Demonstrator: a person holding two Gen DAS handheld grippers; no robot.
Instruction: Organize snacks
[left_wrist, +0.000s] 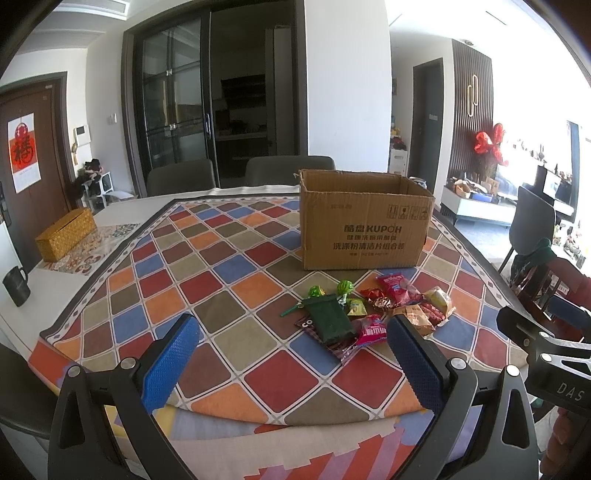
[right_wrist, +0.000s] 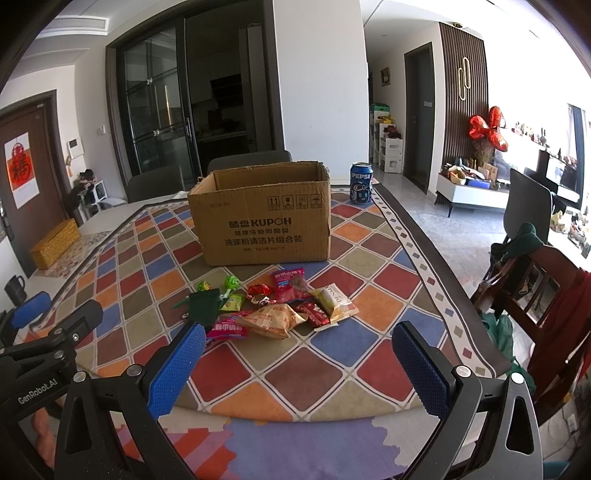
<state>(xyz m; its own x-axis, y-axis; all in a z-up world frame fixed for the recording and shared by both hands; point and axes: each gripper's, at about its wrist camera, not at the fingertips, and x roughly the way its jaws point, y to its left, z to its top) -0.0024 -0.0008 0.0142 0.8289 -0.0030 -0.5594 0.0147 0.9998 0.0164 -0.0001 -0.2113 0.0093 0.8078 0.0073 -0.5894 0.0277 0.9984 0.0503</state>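
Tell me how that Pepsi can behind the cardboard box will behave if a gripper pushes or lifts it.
The Pepsi can stands upright on the tablecloth, tall for its base, so a high push would probably tip it, and then it could roll. Its smooth, rigid wall may slip between the pads. Full or empty cannot be told, so its weight is uncertain.

White walls frame dark sliding glass doors (left_wrist: 173, 110) at twelve o'clock. A brown entry door (left_wrist: 33, 147) stands at nine; daylight floods in from three.
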